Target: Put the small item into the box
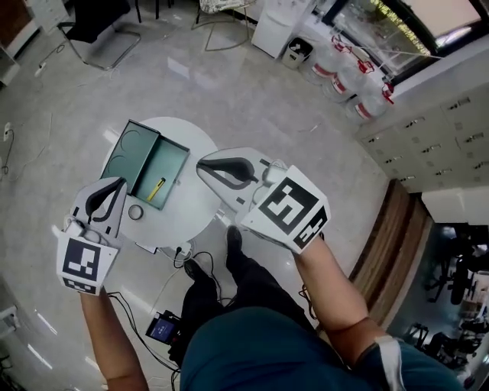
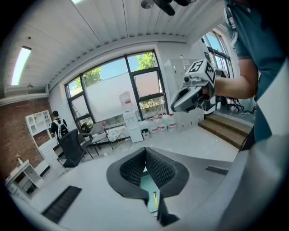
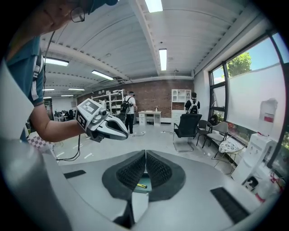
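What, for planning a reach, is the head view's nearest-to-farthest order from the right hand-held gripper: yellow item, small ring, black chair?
From the right hand-held gripper:
1. The yellow item, inside the box, to its left.
2. The small ring, on the table, past the box.
3. The black chair, far off at upper left.

Left gripper (image 1: pixel 116 185): pale grey shell, black lining along the jaws. Black ribbed pads (image 2: pixel 131 169) are noted in the left gripper view. Left marker cube (image 1: pixel 82 260): white faces printed with black square patterns. A thin black cable (image 1: pixel 124 304) is seen running from its rear.

Right gripper (image 1: pixel 202 165): same grey-and-black build. Right marker cube (image 1: pixel 293 206) is marked likewise.

A teal short-sleeved shirt (image 1: pixel 252 351) is worn, the sleeve (image 1: pixel 384 359) edged with a white band. Dark trousers (image 1: pixel 252 286) and black shoes (image 1: pixel 233 239) are recorded.
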Action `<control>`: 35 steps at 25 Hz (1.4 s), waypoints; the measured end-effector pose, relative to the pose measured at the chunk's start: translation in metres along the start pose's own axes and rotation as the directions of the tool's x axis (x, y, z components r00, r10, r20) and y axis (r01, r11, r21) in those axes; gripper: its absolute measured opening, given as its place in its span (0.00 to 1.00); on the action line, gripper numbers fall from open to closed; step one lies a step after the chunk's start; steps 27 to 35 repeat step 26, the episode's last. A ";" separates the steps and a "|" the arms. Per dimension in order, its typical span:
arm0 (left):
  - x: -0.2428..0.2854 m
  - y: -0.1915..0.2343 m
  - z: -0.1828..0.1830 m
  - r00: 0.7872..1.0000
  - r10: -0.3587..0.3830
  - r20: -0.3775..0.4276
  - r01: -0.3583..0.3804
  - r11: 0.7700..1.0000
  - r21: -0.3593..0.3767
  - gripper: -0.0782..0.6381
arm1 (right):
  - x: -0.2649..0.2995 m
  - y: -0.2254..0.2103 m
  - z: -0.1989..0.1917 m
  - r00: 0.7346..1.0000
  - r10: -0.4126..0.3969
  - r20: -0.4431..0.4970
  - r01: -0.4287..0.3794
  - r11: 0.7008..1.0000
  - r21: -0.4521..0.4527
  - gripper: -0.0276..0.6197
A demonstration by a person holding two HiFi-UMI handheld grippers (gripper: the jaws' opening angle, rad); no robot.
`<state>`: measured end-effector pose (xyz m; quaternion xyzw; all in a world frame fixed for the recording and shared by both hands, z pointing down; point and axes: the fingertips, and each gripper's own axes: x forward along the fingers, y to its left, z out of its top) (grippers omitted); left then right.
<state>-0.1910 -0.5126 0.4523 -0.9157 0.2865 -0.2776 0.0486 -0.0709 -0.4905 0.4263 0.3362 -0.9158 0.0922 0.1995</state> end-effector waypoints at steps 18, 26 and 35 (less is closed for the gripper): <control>-0.163 -0.014 0.120 0.980 0.075 0.183 -0.081 0.996 0.028 0.13 | -0.083 0.087 0.126 0.990 -0.058 0.125 0.071 0.993 -0.096 0.10; -0.201 -0.018 0.122 0.980 0.073 0.186 -0.081 0.996 0.035 0.13 | -0.084 0.118 0.146 0.991 -0.047 0.124 0.061 0.992 -0.114 0.10; -0.201 -0.018 0.122 0.980 0.073 0.186 -0.081 0.996 0.035 0.13 | -0.084 0.118 0.146 0.991 -0.047 0.124 0.061 0.992 -0.114 0.10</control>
